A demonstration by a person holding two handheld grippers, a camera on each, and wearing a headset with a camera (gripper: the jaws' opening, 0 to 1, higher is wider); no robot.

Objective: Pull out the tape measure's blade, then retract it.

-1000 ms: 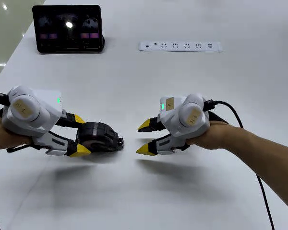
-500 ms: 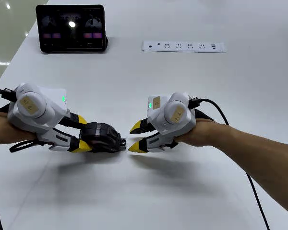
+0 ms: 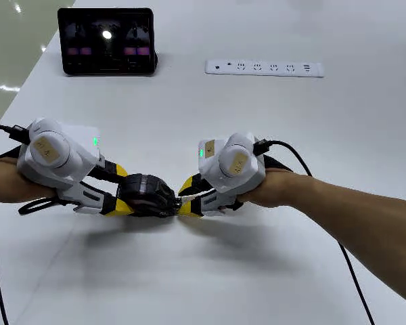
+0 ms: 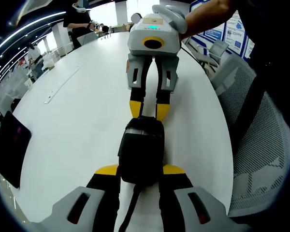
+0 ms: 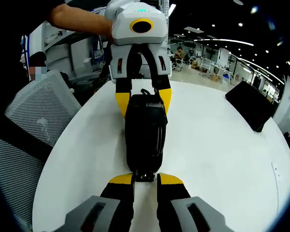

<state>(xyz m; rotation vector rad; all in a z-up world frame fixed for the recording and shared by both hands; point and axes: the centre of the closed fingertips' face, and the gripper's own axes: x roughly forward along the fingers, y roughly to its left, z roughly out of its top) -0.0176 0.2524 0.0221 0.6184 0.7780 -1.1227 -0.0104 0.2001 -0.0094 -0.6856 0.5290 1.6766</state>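
Matt black plastic tape measure [image 3: 143, 195] — on a smooth, faintly glossy white table [image 3: 210, 277].

Tape measure [image 4: 141, 150] between the jaws

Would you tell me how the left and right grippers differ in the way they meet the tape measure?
The left gripper holds its jaws wide, clamped on the body of the tape measure. The right gripper holds its jaws nearly together on the front tip. The left gripper reaches in from the case's back end, the right gripper from its front. Both have yellow jaw tips.
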